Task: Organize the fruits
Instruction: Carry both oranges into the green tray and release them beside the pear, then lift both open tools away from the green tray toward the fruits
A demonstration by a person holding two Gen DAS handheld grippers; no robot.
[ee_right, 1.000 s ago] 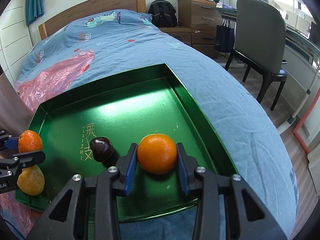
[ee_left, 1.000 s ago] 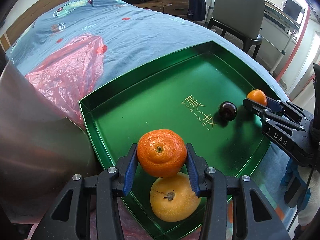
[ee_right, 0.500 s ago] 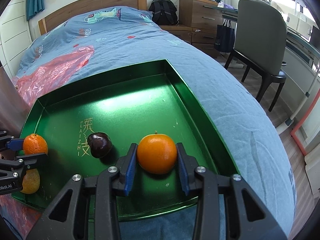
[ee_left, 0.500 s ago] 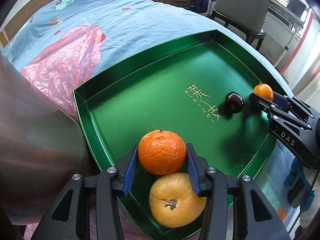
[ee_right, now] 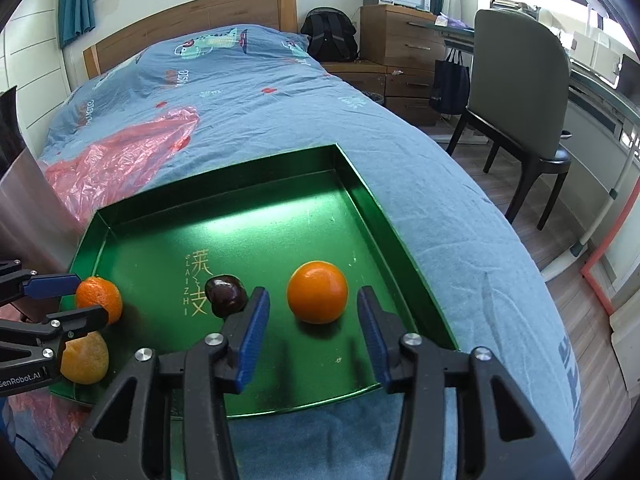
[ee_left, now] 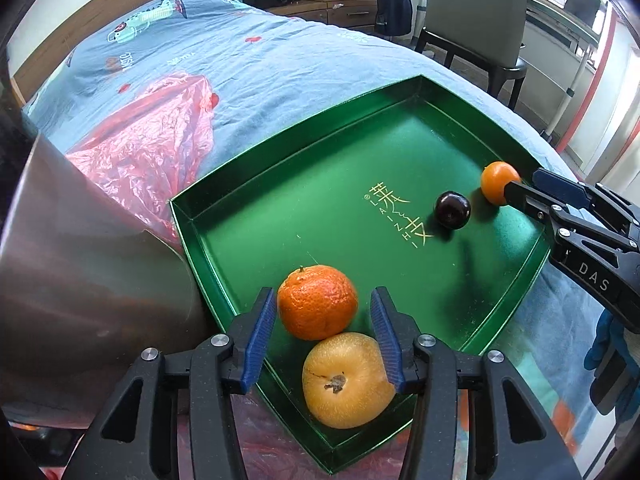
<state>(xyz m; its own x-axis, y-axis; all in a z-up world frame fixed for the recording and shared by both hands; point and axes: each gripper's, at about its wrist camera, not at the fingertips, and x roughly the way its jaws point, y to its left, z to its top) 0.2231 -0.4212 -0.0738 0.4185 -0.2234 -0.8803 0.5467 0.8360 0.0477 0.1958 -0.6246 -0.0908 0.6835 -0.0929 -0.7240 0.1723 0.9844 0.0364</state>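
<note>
A green tray (ee_left: 304, 184) lies on the bed. In the left wrist view my left gripper (ee_left: 323, 312) is open around a bumpy mandarin (ee_left: 317, 307) that rests on the tray floor against a yellow pear (ee_left: 346, 380). In the right wrist view my right gripper (ee_right: 313, 314) is open around a smooth orange (ee_right: 317, 297) that rests on the tray (ee_right: 280, 236). A dark plum (ee_right: 225, 295) sits just left of it, also seen in the left wrist view (ee_left: 452, 210). The right gripper (ee_left: 520, 186) shows beside the orange (ee_left: 496, 188).
A red plastic bag (ee_left: 152, 136) lies on the blue bedsheet (ee_right: 248, 100) beyond the tray's left side. A shiny metal surface (ee_left: 80, 260) stands close on the left. A chair (ee_right: 520, 100) and drawers (ee_right: 400, 40) stand beside the bed on the right.
Both grippers have opened and let go of their fruit. The mandarin and the orange now rest on the tray floor between the spread fingers.
</note>
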